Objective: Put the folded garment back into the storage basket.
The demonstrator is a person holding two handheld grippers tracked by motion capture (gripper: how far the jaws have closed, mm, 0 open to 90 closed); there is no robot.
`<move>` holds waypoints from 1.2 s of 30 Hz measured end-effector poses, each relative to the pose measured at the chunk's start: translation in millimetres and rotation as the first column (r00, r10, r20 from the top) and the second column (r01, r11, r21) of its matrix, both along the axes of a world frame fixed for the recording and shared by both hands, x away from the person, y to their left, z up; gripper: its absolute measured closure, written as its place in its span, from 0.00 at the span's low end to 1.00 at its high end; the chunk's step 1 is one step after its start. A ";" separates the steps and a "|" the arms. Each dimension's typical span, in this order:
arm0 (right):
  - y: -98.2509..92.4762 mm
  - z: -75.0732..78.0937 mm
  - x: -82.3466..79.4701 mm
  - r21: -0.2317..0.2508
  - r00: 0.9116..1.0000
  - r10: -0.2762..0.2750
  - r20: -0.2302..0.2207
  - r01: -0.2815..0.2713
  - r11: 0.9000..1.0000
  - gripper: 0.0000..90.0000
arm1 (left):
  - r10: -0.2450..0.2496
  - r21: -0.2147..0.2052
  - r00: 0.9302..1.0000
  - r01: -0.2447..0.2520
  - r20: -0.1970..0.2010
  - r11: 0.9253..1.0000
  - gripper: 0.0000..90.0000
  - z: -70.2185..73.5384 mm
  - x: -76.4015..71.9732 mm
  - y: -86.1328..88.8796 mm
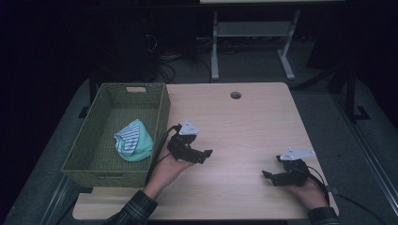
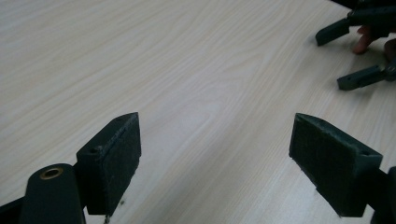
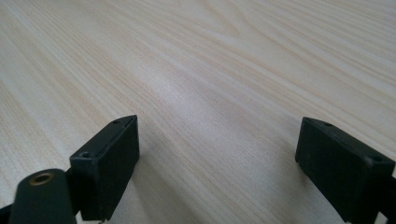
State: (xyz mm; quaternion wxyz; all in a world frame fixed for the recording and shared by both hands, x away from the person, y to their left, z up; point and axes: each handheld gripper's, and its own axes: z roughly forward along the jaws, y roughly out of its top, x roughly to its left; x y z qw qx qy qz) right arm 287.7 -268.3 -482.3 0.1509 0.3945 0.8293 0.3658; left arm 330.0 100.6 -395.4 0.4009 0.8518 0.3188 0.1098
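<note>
On the pale wooden desk (image 1: 244, 122), which takes up the middle of the high view, the largest thing is a green woven basket (image 1: 101, 159) standing along its left edge. Inside the basket, toward its right wall, lies a bundled cloth (image 1: 133, 140), mint green with a striped white part. Just right of the basket, the left gripper (image 1: 199, 153) is held in the person's left hand (image 1: 166, 171), its jaws pointing right across the bare wood; in the left gripper view the jaws stand wide apart with nothing between them. The basket wall stands between this gripper and the cloth. Well apart from it, near the desk's right front corner, the right gripper (image 1: 270, 177) sits in the right hand (image 1: 309, 192), jaws pointing left, and in the right gripper view they too are spread wide over bare wood. Nothing lies on the desk between the two grippers. A small round cable hole (image 1: 235, 95) sits near the far edge. Beyond the desk, on the dark floor, are the grey legs of another table (image 1: 251, 42) and some cables (image 1: 164, 65).
</note>
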 end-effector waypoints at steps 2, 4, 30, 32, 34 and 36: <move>0.0 0.0 0.0 0.000 1.000 0.001 0.001 -0.001 1.000 0.15 | -0.001 0.006 1.000 0.001 -0.014 1.000 0.18 -6.4 0.0 -1.3; -0.1 -0.1 0.1 -0.001 1.000 0.001 0.001 -0.001 1.000 0.15 | 0.000 0.008 1.000 0.001 -0.013 1.000 0.18 -14.3 0.1 -2.3; 0.0 0.0 -0.1 -0.001 1.000 0.000 -0.001 0.000 1.000 0.15 | -0.013 0.114 1.000 0.013 -0.001 0.993 0.14 -80.2 -0.8 -11.7; 0.0 0.0 0.0 -0.001 1.000 0.000 -0.001 0.000 1.000 0.15 | -0.021 0.086 1.000 0.019 0.021 0.996 0.14 -83.2 -1.6 -9.0; 0.1 0.0 -0.1 -0.001 1.000 0.001 -0.001 -0.001 1.000 0.15 | -0.021 0.087 1.000 0.019 0.021 0.996 0.14 -83.2 -1.6 -9.0; 0.0 0.0 0.0 -0.001 1.000 0.002 -0.001 -0.002 1.000 0.15 | -0.021 0.085 1.000 0.019 0.019 0.996 0.14 -83.2 -1.8 -9.0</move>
